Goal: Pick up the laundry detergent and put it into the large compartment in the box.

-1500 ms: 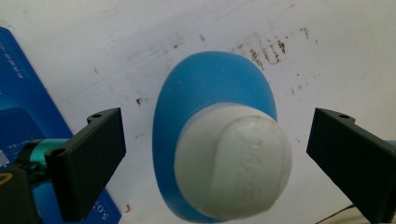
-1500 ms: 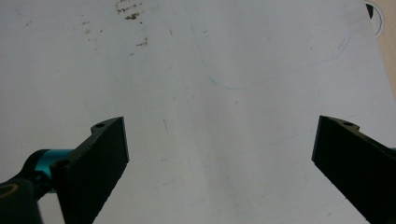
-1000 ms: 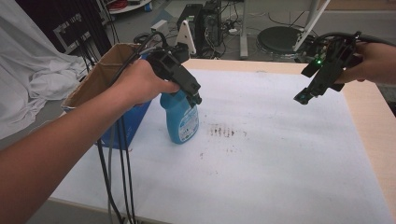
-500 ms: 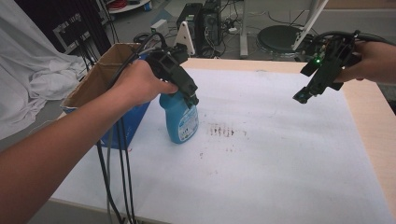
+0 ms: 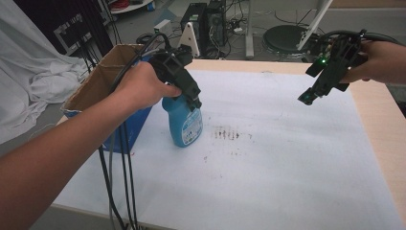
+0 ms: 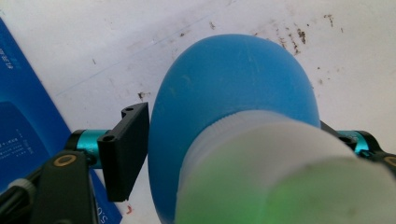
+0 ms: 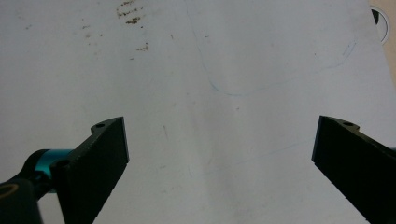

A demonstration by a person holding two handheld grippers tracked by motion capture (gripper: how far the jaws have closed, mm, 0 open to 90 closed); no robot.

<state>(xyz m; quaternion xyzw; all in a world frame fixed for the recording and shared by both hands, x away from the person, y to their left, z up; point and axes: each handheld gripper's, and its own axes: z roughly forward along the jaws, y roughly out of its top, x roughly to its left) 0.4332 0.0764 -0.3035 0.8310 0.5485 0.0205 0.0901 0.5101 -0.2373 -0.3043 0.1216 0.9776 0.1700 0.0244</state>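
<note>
We see a pale wooden worktop with a white sheet covering most of it. A blue bottle stands upright on the sheet, just beside an open cardboard box at the left edge. Dark speckled stains mark the sheet near the bottle.

Bottle top is covered by the left gripper and hand in the high view. In the left gripper view the cap is blurred and cut off by the bottom edge; the far jaw is mostly hidden behind the bottle, so pad contact on that side cannot be confirmed. Label text is too small to be read. Box front is blocked by the forearm. Right gripper jaw tips are too small to be resolved from above; jaw bases are cropped in its own view.
</note>
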